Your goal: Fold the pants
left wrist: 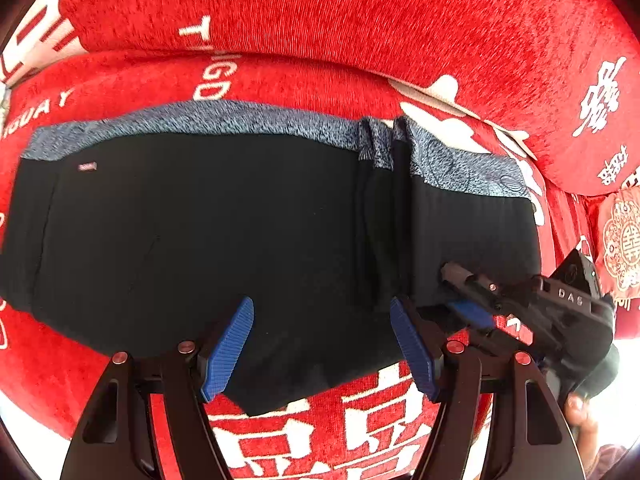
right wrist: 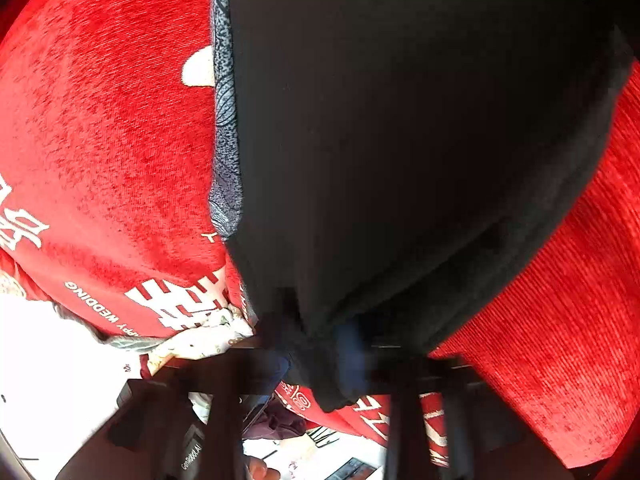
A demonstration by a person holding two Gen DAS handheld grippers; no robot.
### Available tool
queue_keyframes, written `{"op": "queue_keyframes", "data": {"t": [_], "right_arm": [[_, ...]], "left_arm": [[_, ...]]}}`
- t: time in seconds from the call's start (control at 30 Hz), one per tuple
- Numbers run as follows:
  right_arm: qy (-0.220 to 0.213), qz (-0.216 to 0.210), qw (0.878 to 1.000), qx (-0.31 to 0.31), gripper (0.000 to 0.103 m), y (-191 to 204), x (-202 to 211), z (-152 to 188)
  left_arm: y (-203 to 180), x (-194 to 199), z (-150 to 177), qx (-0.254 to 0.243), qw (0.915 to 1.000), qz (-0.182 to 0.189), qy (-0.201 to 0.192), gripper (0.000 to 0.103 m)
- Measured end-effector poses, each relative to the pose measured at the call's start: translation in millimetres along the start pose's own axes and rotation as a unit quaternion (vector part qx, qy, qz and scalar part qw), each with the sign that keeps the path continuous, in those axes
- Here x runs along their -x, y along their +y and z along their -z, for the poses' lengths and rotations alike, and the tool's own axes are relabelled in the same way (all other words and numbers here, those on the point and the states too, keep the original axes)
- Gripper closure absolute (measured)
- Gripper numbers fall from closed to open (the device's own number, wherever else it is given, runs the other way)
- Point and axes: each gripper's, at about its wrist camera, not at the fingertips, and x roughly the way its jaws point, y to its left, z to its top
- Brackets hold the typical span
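Observation:
Black pants (left wrist: 208,224) with a speckled grey-blue waistband (left wrist: 224,118) lie spread flat on a red cover with white lettering (left wrist: 360,432). My left gripper (left wrist: 320,346) hangs over their near edge and is open. Its blue pads (left wrist: 228,352) stand wide apart above the cloth with nothing pinched between them. At the right end of the pants my right gripper (left wrist: 460,292) is shut on the black fabric at its edge. In the right wrist view the pants (right wrist: 400,140) fill the frame and bunch down into the blurred right gripper (right wrist: 320,336); the waistband (right wrist: 226,120) runs along the left.
A red backrest (left wrist: 340,4) rises behind the pants. A red cushion with white characters (left wrist: 592,104) and an embroidered red piece (left wrist: 624,240) lie at the right. A person's hand (left wrist: 580,412) holds the right gripper. A bright white area (right wrist: 52,364) lies past the cover's edge.

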Motion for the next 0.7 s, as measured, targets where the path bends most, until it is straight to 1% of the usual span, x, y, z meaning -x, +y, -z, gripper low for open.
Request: {"op": "queue_keyframes", "data": {"t": [0.1, 0.17, 0.2, 0.27, 0.3, 0.33, 0.37, 0.4, 0.43, 0.47, 0.5, 0.53, 0.57, 0.6, 0.63, 0.67, 0.7], "right_arm": [[0.009, 0.004, 0.999, 0.046, 0.09, 19, 7, 8], [0.017, 0.014, 0.998, 0.059, 0.09, 22, 6, 14], [0.024, 0.028, 0.997, 0.065, 0.09, 20, 1, 16], [0.03, 0.073, 0.995, 0.069, 0.09, 9, -11, 16], [0.031, 0.08, 0.994, 0.066, 0.09, 5, -15, 15], [0.035, 0.067, 0.996, 0.055, 0.089, 0, -17, 12], [0.039, 0.061, 0.996, 0.053, 0.085, 1, -16, 11], [0.06, 0.062, 0.994, 0.068, 0.081, 7, -15, 11], [0.075, 0.066, 0.991, 0.083, 0.07, 12, -15, 12], [0.091, 0.074, 0.988, 0.104, 0.063, 20, -11, 14], [0.103, 0.086, 0.981, 0.143, 0.062, 35, -2, 17], [0.102, 0.088, 0.977, 0.166, 0.062, 43, 6, 18], [0.092, 0.088, 0.973, 0.194, 0.063, 53, 19, 17], [0.07, 0.084, 0.969, 0.221, 0.068, 65, 37, 14], [0.049, 0.083, 0.966, 0.24, 0.086, 75, 51, 8], [0.02, 0.098, 0.962, 0.255, 0.093, 84, 68, -4], [-0.001, 0.116, 0.958, 0.261, 0.093, 89, 76, -13]], "left_arm": [[0, 8, 1, -0.01, 0.9999, -0.007, -0.012, 0.032], [1, 8, 2, -0.013, 0.9998, -0.01, -0.014, 0.032], [2, 7, 2, -0.013, 0.9998, -0.012, -0.013, 0.032], [1, 1, 1, -0.01, 0.9997, -0.02, -0.007, 0.032], [0, -1, 0, -0.007, 0.9997, -0.022, -0.004, 0.032], [-3, -2, -1, -0.006, 0.9998, -0.02, -0.005, 0.032], [-6, -1, -1, -0.008, 0.9997, -0.02, -0.008, 0.032], [-11, 1, -2, -0.016, 0.9996, -0.02, -0.014, 0.032], [-15, 2, -3, -0.024, 0.9993, -0.022, -0.017, 0.032], [-21, 3, -6, -0.035, 0.9989, -0.024, -0.019, 0.032], [-25, 4, -9, -0.039, 0.9988, -0.022, -0.02, 0.032], [-29, 5, -12, -0.043, 0.9986, -0.019, -0.021, 0.032], [-35, 6, -16, -0.047, 0.9985, -0.016, -0.025, 0.032], [-41, 7, -20, -0.051, 0.9982, -0.013, -0.029, 0.032], [-47, 8, -24, -0.055, 0.9979, -0.01, -0.033, 0.032], [-54, 8, -29, -0.059, 0.9975, -0.006, -0.038, 0.032], [-62, 6, -34, -0.063, 0.9971, -0.001, -0.043, 0.032]]}}
